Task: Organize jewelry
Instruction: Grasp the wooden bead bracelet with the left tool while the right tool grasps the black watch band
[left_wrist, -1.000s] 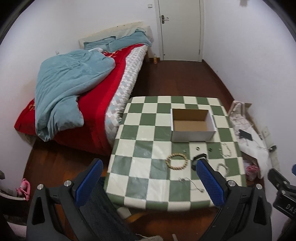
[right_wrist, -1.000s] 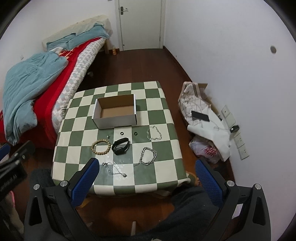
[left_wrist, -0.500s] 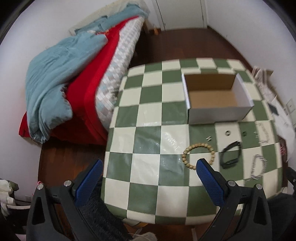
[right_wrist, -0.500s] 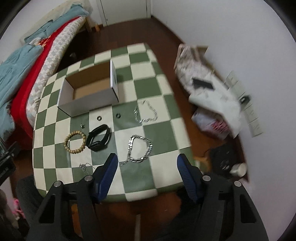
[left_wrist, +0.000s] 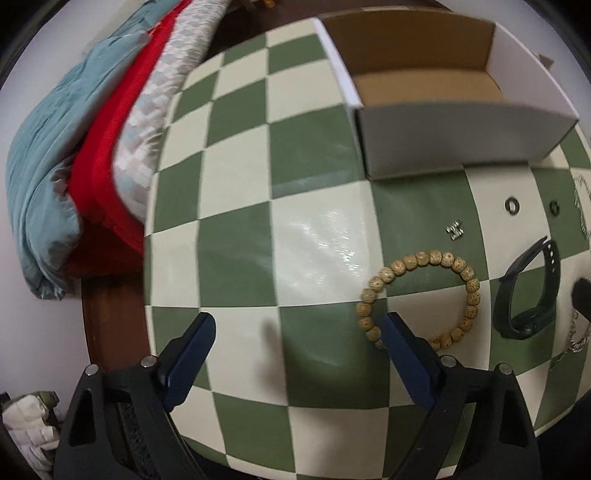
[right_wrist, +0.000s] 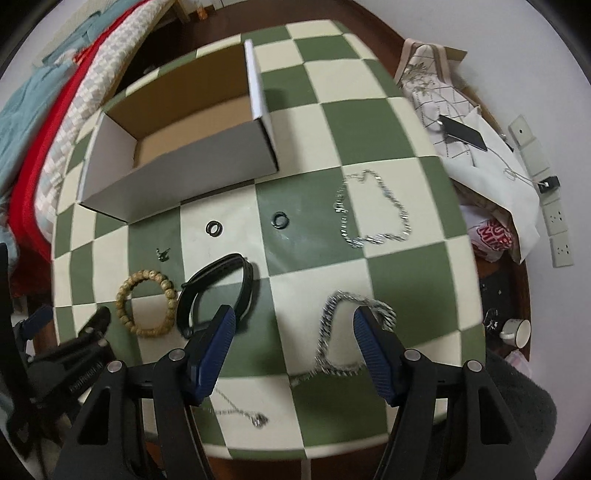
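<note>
Left wrist view: the left gripper (left_wrist: 297, 330) hangs low over the checkered table (left_wrist: 236, 258), fingers spread, its right pad beside the bead bracelet (left_wrist: 419, 299); bare squares lie ahead.

Right wrist view: the right gripper (right_wrist: 293, 326), fingers spread, brackets the chain bracelet (right_wrist: 338, 332) near the table's front edge, the open box (right_wrist: 192, 155) beyond.

We saw a surface (left_wrist: 314, 155) checkered in green and cream squares. The box (right_wrist: 177, 162) on it was white outside and plain brown inside. The bead bracelet (left_wrist: 421, 299) was tan with dark speckles, the wristband (right_wrist: 218, 291) black, the two small rings (right_wrist: 247, 223) black, and both chain bracelets (right_wrist: 373, 214) silver. Our hand-held gripper (right_wrist: 293, 347) had blue finger pads on black arms. The bed (left_wrist: 107, 155) carried a red sheet and a pale blue quilt.
</note>
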